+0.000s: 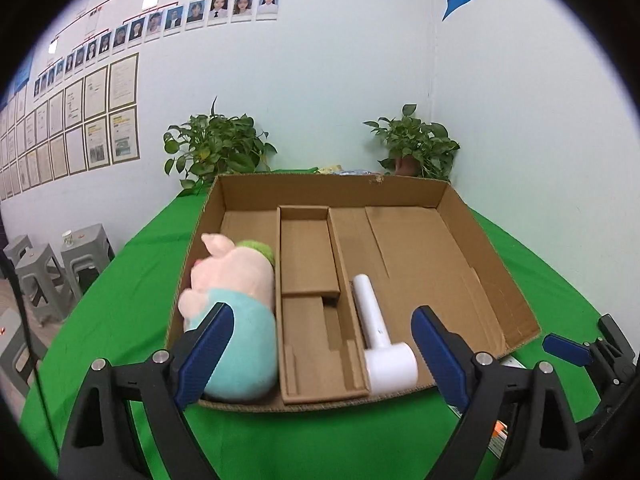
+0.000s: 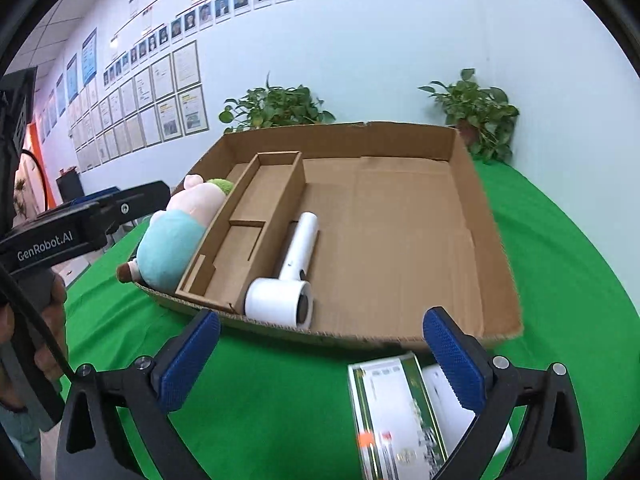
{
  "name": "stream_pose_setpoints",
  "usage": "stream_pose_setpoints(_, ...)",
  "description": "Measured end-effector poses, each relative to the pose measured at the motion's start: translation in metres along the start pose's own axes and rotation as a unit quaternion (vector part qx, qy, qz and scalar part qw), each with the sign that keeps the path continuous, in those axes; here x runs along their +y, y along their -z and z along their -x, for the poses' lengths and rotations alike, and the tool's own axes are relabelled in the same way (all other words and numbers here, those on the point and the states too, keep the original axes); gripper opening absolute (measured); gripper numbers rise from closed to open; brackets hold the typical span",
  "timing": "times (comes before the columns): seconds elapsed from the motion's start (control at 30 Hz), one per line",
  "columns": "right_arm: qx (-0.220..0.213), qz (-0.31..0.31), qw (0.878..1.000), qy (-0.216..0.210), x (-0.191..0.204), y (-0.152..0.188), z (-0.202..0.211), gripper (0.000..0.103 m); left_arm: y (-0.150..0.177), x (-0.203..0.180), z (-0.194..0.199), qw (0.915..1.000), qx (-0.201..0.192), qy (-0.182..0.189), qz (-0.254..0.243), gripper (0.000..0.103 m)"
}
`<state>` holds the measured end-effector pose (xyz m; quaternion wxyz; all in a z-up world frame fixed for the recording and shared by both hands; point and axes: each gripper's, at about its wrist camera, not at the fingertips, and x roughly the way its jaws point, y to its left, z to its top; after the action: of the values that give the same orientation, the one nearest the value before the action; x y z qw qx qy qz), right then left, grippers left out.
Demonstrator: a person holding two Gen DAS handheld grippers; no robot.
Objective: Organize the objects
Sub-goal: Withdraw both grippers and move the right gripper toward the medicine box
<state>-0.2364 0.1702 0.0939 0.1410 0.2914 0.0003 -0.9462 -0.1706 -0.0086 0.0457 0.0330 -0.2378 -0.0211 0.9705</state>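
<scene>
Both our left gripper (image 1: pixel 322 354) and right gripper (image 2: pixel 320 360) gape empty; we judge the boxed carton (image 2: pixel 396 416) light, stiff, best pinched across its narrow sides.

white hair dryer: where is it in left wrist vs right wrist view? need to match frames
Left wrist: white plastic hair dryer lies lower centre, in the brown cardboard box, head at the near wall.
Right wrist: hair dryer sits centre-left, head turned toward the camera.
Shared landmark: the narrow cardboard divider insert just left of it, with the pink plush pig beyond.
</scene>
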Motion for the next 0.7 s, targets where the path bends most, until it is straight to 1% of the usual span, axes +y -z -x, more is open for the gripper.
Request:
stream_pose_setpoints(0.17, -0.006, -0.012, 1.000, -0.017, -0.013, 0.009, 0.021, 0.102, 0.010, -0.009, 0.008, 1.0000, 0.007, -0.006, -0.002, 0.091)
stream_pose_setpoints(0.2, -0.010, -0.011, 1.000, -0.017, -0.014, 0.011, 0.025, 0.101, 0.011, -0.011, 0.010, 1.0000, 0.006, -0.006, -0.004, 0.090)
stream_pose_setpoints(0.23, -0.013, -0.010, 1.000, -0.016, -0.014, 0.012, 0.029, 0.096, 0.013, -0.012, 0.011, 1.0000, 0.004, -0.003, -0.006, 0.086)
stream_pose_setpoints(0.27, -0.014, -0.009, 1.000, -0.015, -0.015, 0.013, 0.031, 0.091, 0.014, -0.013, 0.011, 1.0000, 0.005, 0.005, -0.005, 0.077)
stream_pose_setpoints(0.3, -0.014, -0.009, 1.000, -0.014, -0.014, 0.013, 0.031, 0.077, 0.015, -0.014, 0.011, 0.9998, 0.014, 0.017, -0.001, 0.036)
stream_pose_setpoints(0.33, -0.012, -0.008, 1.000, -0.010, -0.015, 0.014, 0.033, 0.056, 0.016, -0.012, 0.007, 0.9987, 0.037, 0.034, 0.010, 0.000)
stream_pose_setpoints(0.37, -0.010, -0.005, 1.000, -0.001, -0.016, 0.014, 0.035, 0.045, 0.019, -0.013, 0.006, 0.9973, 0.056, 0.043, 0.018, 0.003)
stream_pose_setpoints(0.4, -0.008, -0.002, 1.000, 0.009, -0.017, 0.015, 0.037, 0.031, 0.020, -0.013, 0.006, 0.9967, 0.062, 0.050, 0.018, 0.003)
stream_pose_setpoints(0.43, -0.009, -0.002, 1.000, 0.007, -0.019, 0.015, 0.036, 0.031, 0.022, -0.015, 0.008, 0.9971, 0.057, 0.048, 0.014, 0.003)
stream_pose_setpoints(0.47, -0.012, -0.006, 1.000, -0.001, -0.021, 0.016, 0.041, 0.031, 0.024, -0.017, 0.012, 0.9981, 0.048, 0.037, 0.005, 0.003)
stream_pose_setpoints(0.5, -0.015, -0.008, 1.000, -0.006, -0.023, 0.017, 0.043, 0.033, 0.025, -0.020, 0.018, 0.9991, 0.037, 0.020, -0.002, 0.009)
stream_pose_setpoints(0.53, -0.017, -0.009, 1.000, -0.008, -0.023, 0.018, 0.046, 0.052, 0.025, -0.022, 0.022, 0.9996, 0.029, -0.003, -0.008, 0.039)
stream_pose_setpoints(0.57, -0.021, -0.010, 1.000, -0.013, -0.024, 0.019, 0.050, 0.071, 0.025, -0.023, 0.024, 0.9997, 0.021, -0.010, -0.009, 0.062)
stream_pose_setpoints(0.6, -0.027, -0.013, 0.999, -0.015, -0.025, 0.020, 0.053, 0.103, 0.025, -0.022, 0.028, 0.9999, 0.010, -0.010, -0.006, 0.097)
stream_pose_setpoints(0.63, -0.038, -0.015, 0.999, -0.018, -0.026, 0.022, 0.057, 0.103, 0.025, -0.021, 0.032, 0.9999, -0.006, -0.009, 0.000, 0.103)
stream_pose_setpoints(0.67, -0.040, -0.015, 0.999, -0.015, -0.027, 0.023, 0.061, 0.103, 0.025, -0.019, 0.037, 0.9997, -0.019, -0.012, 0.010, 0.103)
stream_pose_setpoints(0.7, -0.039, -0.014, 0.999, -0.013, -0.027, 0.024, 0.062, 0.103, 0.025, -0.018, 0.036, 0.9997, -0.017, -0.015, 0.012, 0.103)
